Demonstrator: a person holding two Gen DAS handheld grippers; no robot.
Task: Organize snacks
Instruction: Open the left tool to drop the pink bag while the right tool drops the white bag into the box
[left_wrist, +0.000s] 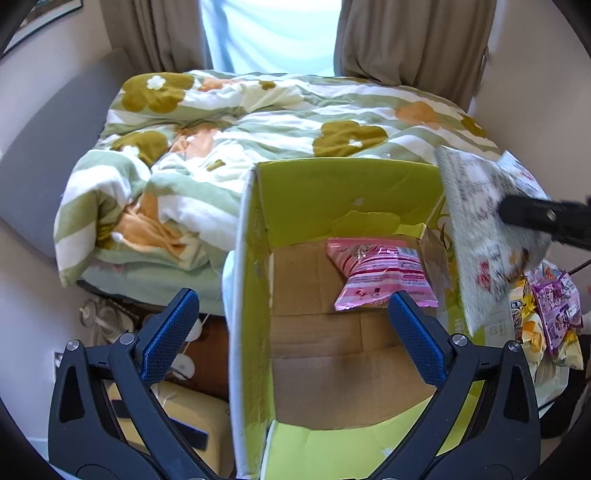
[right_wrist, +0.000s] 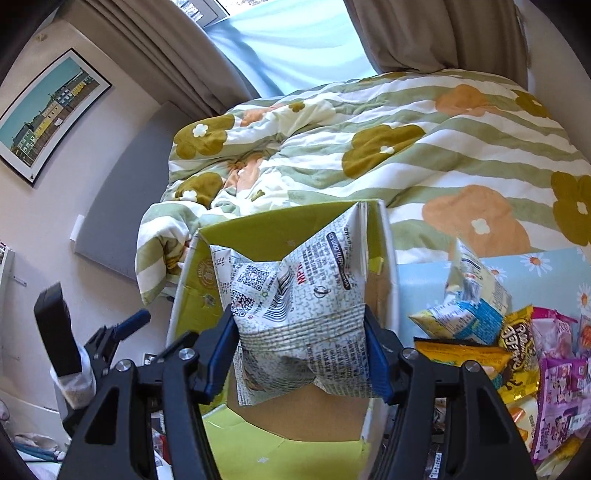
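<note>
In the left wrist view, your left gripper (left_wrist: 291, 332) sat at the bottom of the frame with its jaws spread wide and nothing between them; one blue pad (left_wrist: 168, 334) was left of the box wall, outside it, the other over the box's inside. Just right of centre stood the open cardboard box (left_wrist: 251, 258), green on its inner flaps and brown on the floor. A pink snack packet (left_wrist: 380, 275) lay on that floor toward the far right corner. Further right, the white snack bag (left_wrist: 480, 236) hung tilted over the box's right edge, with a dark finger of your right gripper (left_wrist: 539, 218) across it. At the lower right edge lay a pile of snack packets (left_wrist: 546, 321), yellow and purple.

In the right wrist view, your left gripper (right_wrist: 110, 339) showed at the left edge. In the centre, your right gripper (right_wrist: 301, 350) was clamped on the white snack bag (right_wrist: 295, 295), pads pressed to both sides, above the box (right_wrist: 280, 225). At the right, the pile (right_wrist: 517, 350) rested on a blue daisy-print surface (right_wrist: 417, 280) beside the box. A striped floral quilt (right_wrist: 406, 140) filled the upper frame.
</note>
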